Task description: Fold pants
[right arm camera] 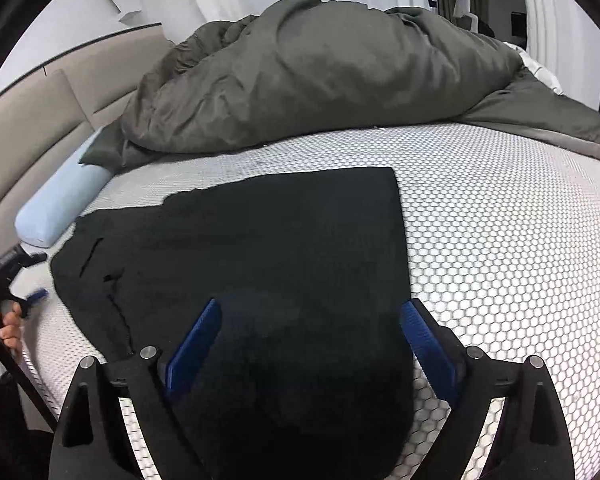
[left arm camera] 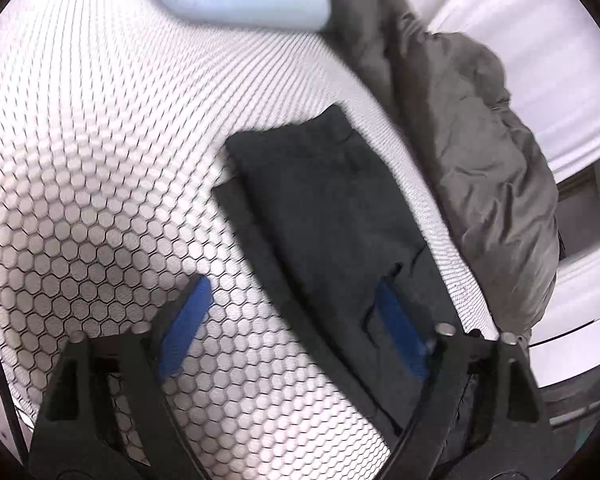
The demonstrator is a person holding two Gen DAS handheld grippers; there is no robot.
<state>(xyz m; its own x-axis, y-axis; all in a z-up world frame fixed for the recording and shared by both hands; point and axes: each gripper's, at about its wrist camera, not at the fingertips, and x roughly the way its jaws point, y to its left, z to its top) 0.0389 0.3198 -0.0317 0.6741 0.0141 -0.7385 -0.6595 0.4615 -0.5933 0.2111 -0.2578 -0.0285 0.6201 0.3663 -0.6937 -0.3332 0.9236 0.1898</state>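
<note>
Honeycomb mattress [right arm camera: 500, 216]; seemingly beige headboard [right arm camera: 28, 128].

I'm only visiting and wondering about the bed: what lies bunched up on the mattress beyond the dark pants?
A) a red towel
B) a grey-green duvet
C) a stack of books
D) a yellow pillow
B: in the right wrist view a crumpled grey-green duvet sits heaped on the honeycomb-patterned mattress behind the flat dark pants.
</note>
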